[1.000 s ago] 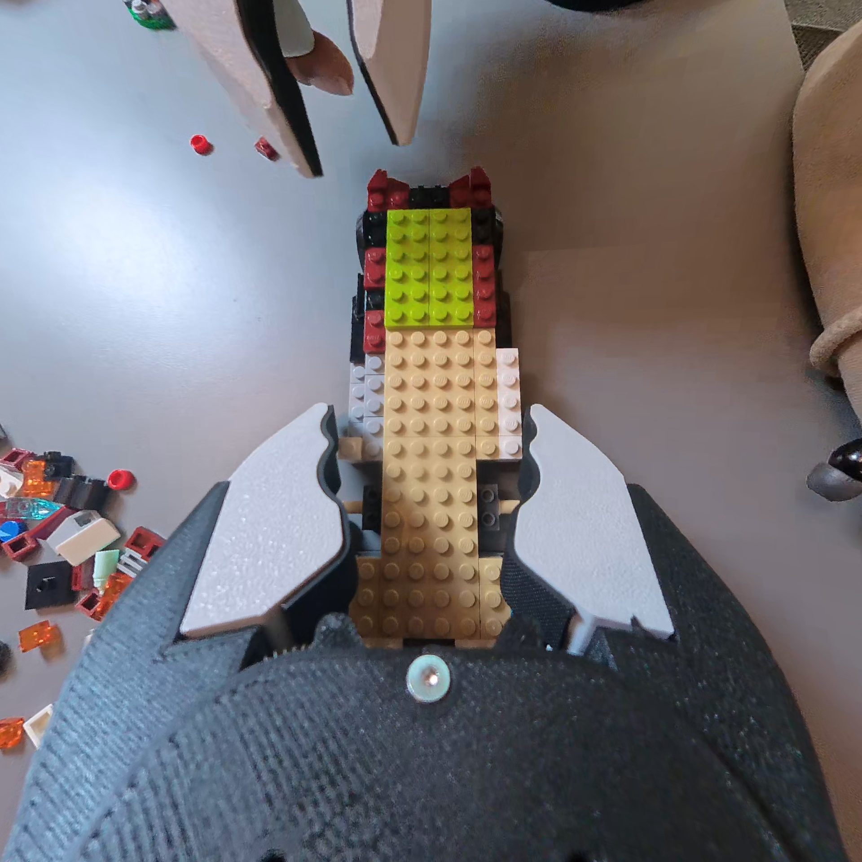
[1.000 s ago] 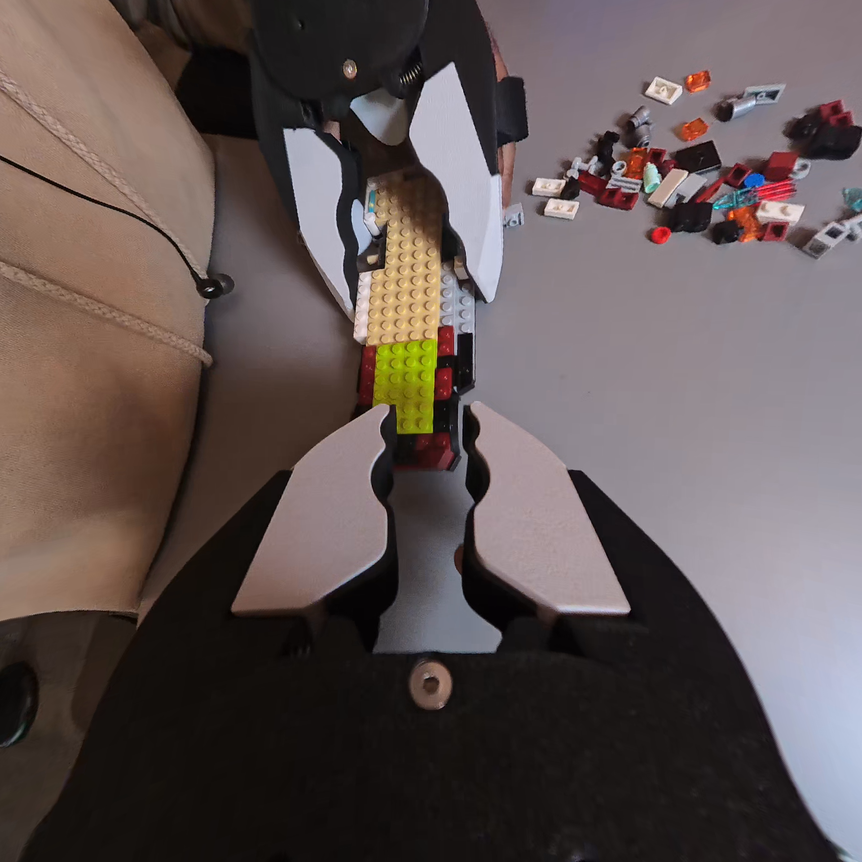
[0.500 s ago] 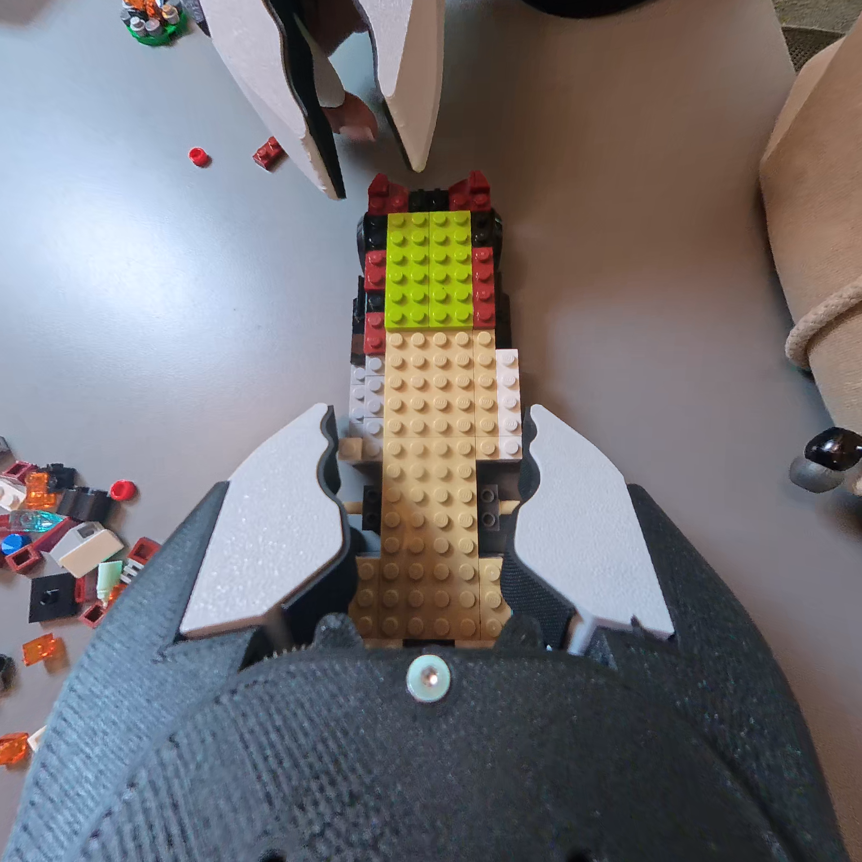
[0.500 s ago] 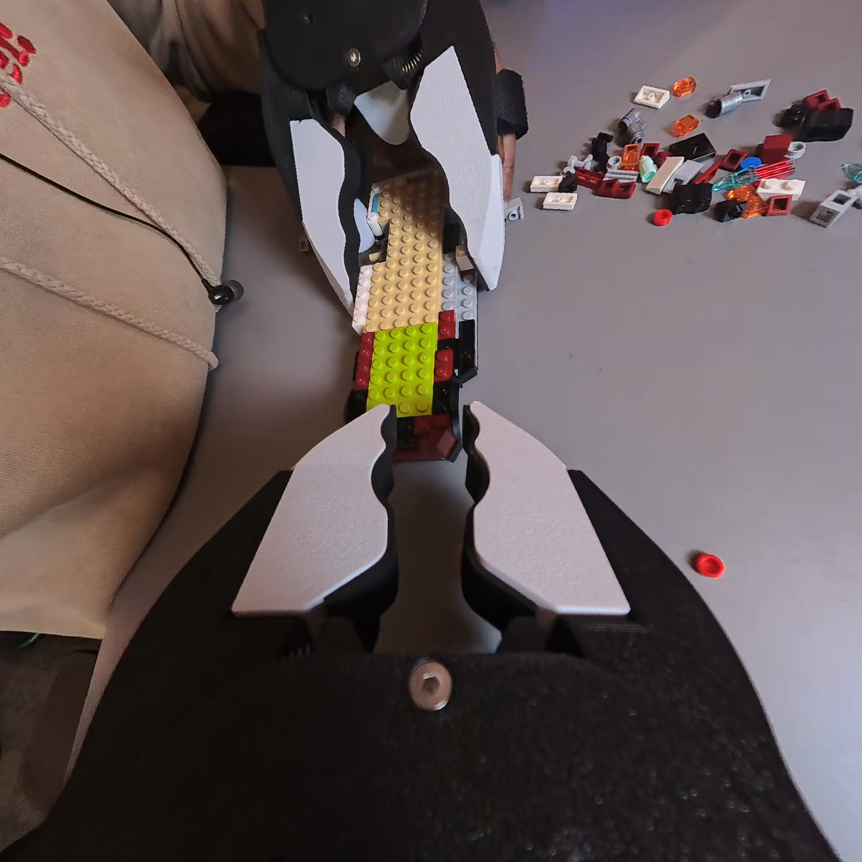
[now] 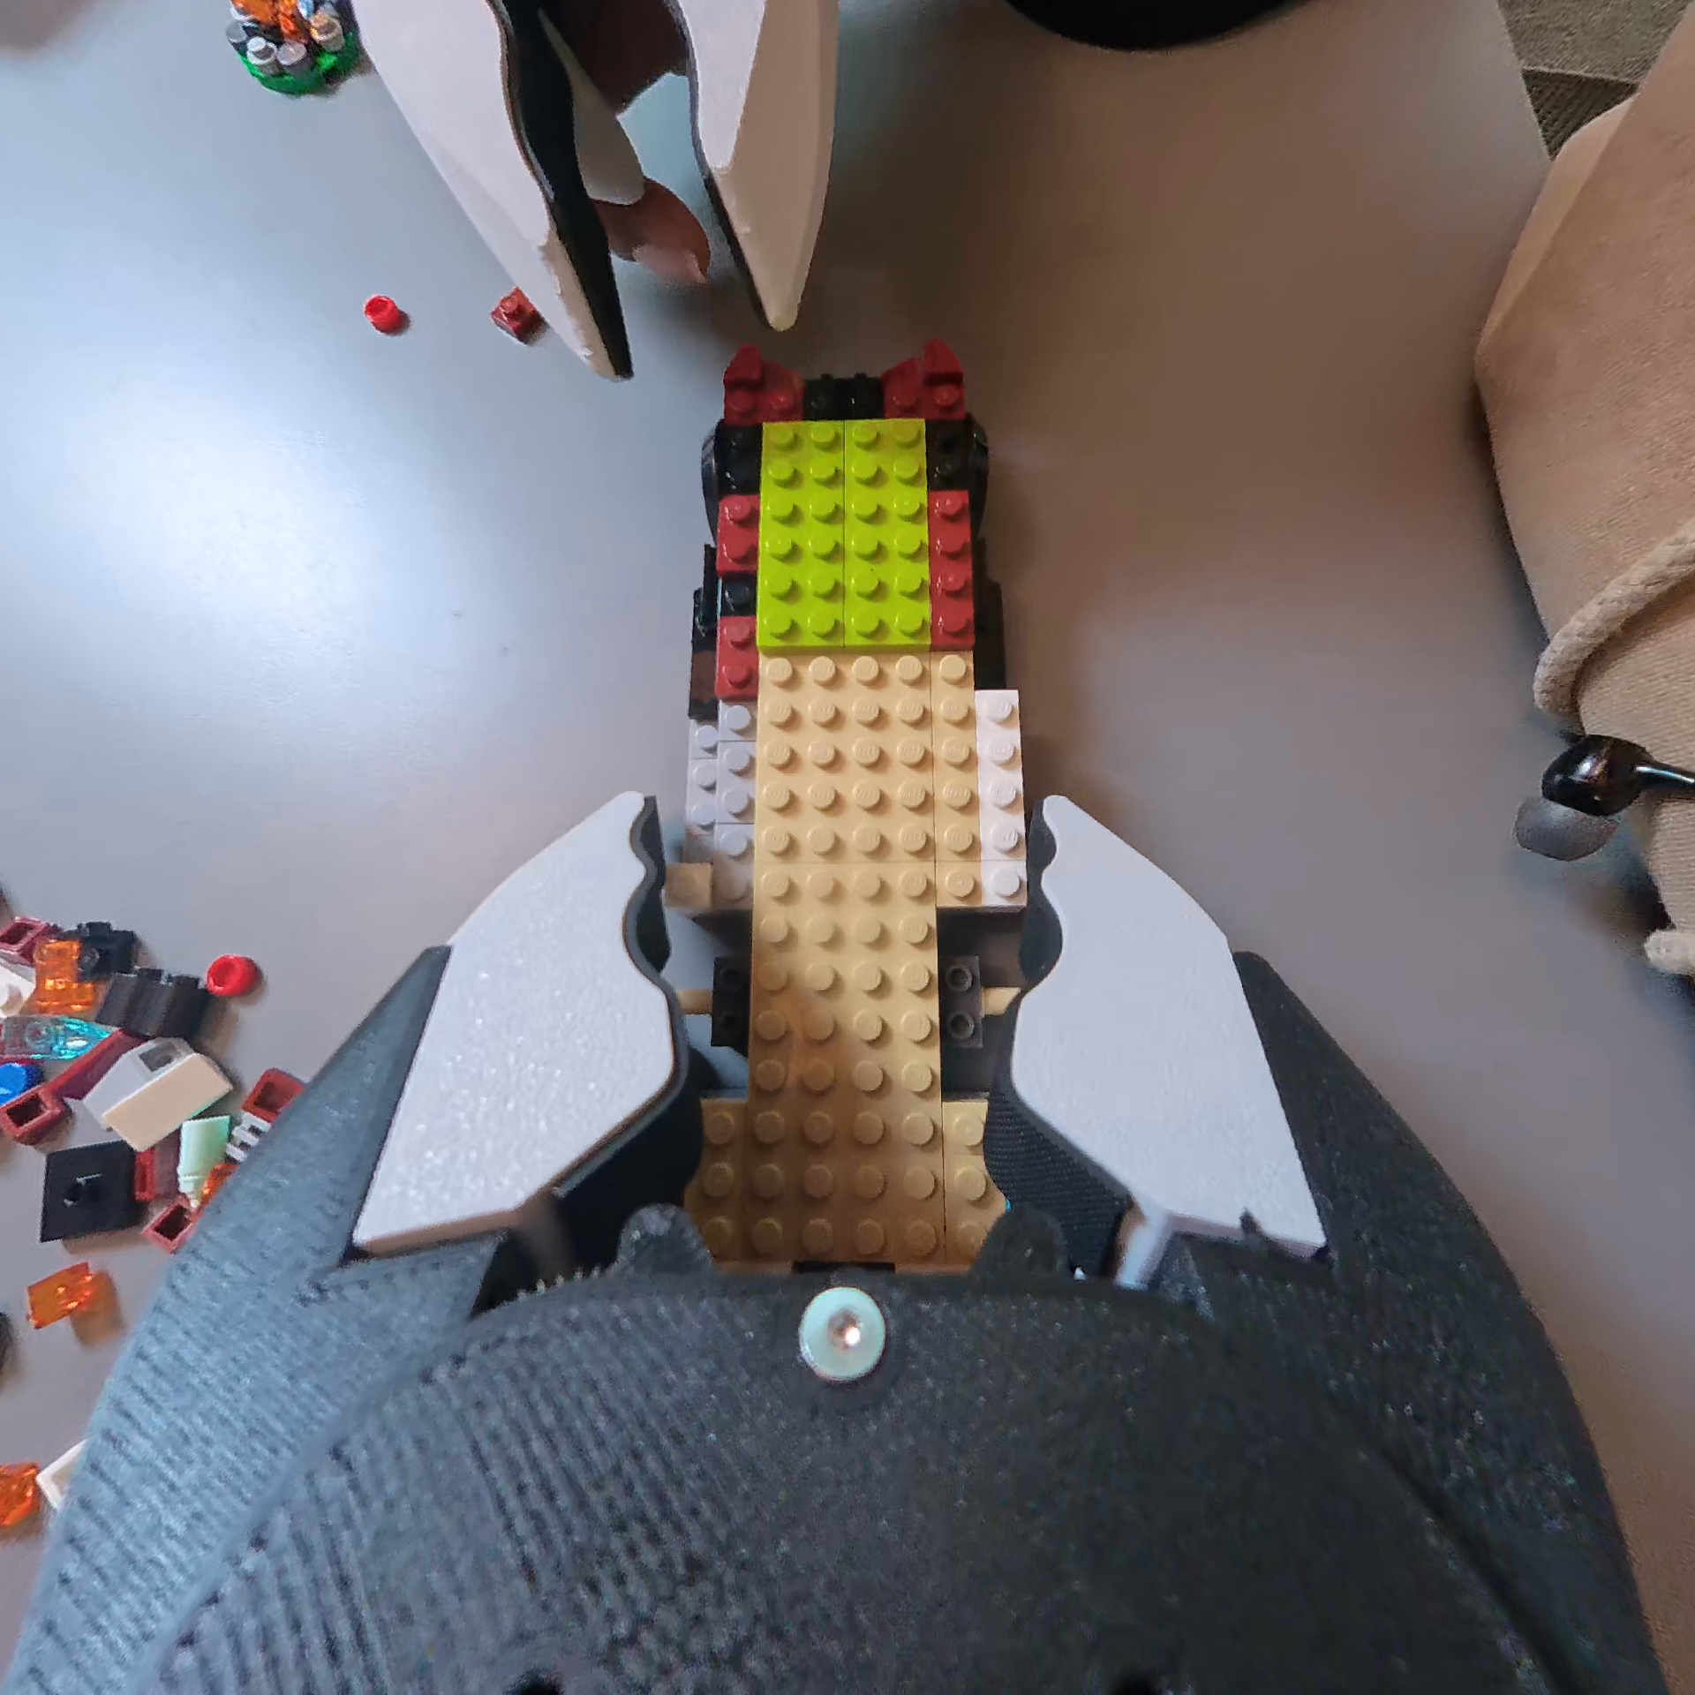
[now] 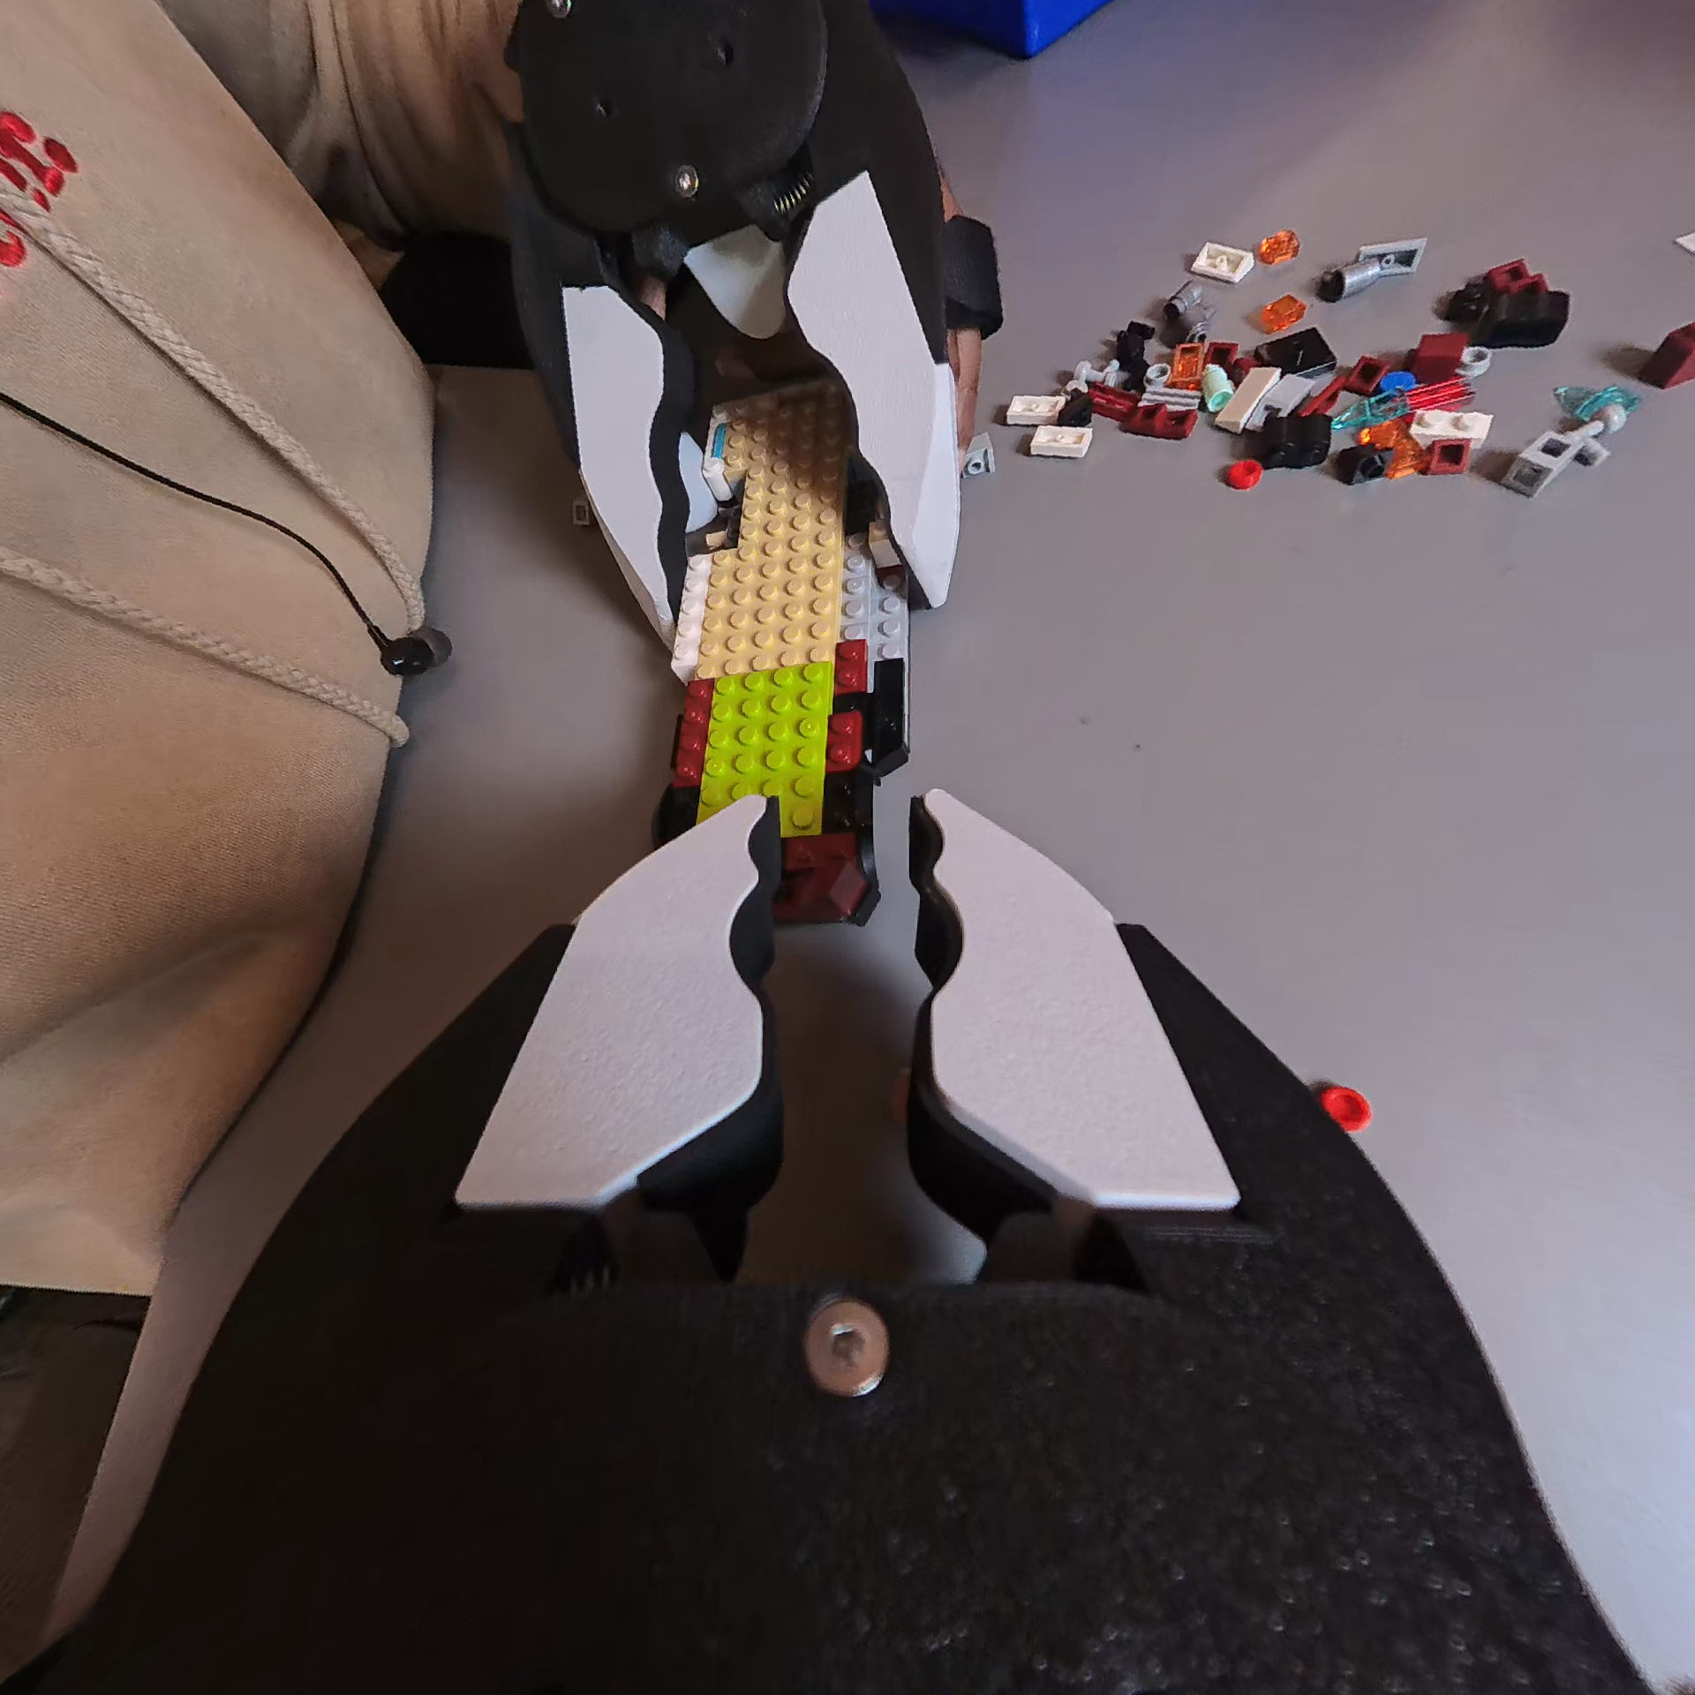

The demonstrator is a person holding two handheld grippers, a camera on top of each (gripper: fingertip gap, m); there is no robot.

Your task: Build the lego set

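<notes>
A long brick model (image 5: 853, 780) with a tan studded top, a lime green patch and a dark red and black far end lies along the grey table (image 5: 275, 596). My left gripper (image 5: 846, 807) is shut on its tan and white middle, with both pads against its sides. The right wrist view shows this too, with the left gripper (image 6: 807, 624) around the model (image 6: 770, 734). My right gripper (image 6: 842, 800) is open with nothing between its pads. It hovers at the model's dark red end, and its left fingertip (image 6: 734, 825) overlaps the green patch. The right gripper also shows in the left wrist view (image 5: 695, 347).
A pile of loose small bricks (image 6: 1330, 394) lies on the table, also seen in the left wrist view (image 5: 119, 1082). A red round stud (image 6: 1344, 1105) lies apart. A small green-based build (image 5: 293, 46) stands far off. A person's beige sweatshirt (image 6: 138, 642) is close by. There is about 9 cm between the tips of the two grippers.
My right gripper has moved nearer the model's dark red end and shifted sideways over it, its jaws still equally apart. My left gripper keeps its hold on the model.
</notes>
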